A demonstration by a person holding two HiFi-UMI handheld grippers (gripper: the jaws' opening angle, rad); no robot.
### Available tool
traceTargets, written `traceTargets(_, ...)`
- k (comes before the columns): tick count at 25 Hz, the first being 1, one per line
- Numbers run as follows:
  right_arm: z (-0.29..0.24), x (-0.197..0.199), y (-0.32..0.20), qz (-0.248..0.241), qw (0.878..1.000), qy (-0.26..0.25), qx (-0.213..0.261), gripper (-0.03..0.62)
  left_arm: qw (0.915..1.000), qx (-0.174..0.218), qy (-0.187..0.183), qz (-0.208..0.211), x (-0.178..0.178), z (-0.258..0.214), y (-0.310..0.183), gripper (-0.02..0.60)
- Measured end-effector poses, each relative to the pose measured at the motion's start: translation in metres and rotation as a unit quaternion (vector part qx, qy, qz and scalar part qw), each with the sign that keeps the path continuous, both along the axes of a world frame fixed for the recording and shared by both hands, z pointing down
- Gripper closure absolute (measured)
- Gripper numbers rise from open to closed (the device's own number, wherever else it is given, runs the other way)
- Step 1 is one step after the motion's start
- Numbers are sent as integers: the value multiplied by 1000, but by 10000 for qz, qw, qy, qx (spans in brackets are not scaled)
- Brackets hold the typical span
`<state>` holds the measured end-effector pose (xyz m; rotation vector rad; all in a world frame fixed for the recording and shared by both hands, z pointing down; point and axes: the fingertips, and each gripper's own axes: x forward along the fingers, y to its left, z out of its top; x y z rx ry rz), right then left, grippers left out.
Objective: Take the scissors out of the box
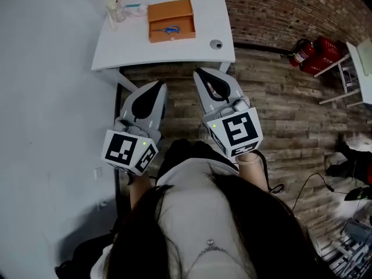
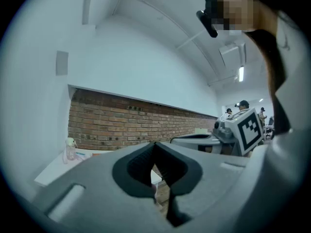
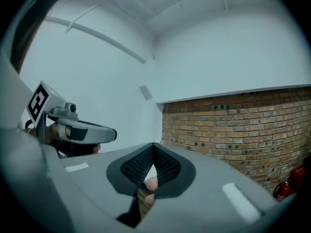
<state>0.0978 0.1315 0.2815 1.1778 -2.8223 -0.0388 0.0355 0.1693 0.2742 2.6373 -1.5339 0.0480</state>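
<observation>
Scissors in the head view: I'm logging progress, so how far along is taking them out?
Nothing done yet: the scissors lie inside the orange box on the white table. Nothing in hand: the left hand-held gripper and right hand-held gripper are shut, empty, short of the table. Still to do: reach, grasp, lift out.

In your head view, the scissors [image 1: 170, 29] showed only as a blue speck in the box [image 1: 168, 10], too small for blades or handles to be told apart. The small things [image 1: 116, 9] at the far left corner of the table [image 1: 174, 54] and the round thing [image 1: 216, 43] were likewise too small to name. The right edge cut off the white furniture [image 1: 363, 63]. In your left gripper view, the left gripper [image 2: 155, 147] hid most of the table.
</observation>
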Motion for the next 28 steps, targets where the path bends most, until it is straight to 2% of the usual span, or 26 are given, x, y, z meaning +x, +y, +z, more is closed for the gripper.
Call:
traceTargets(13, 3, 3, -25, 69, 9999, -103, 18, 586, 10000, -56, -12, -26, 1, 7, -22, 581)
traceTargets(28, 14, -35, -110, 104, 9999, 23, -108, 586, 9998, -56, 58, 173, -33, 10, -114, 581)
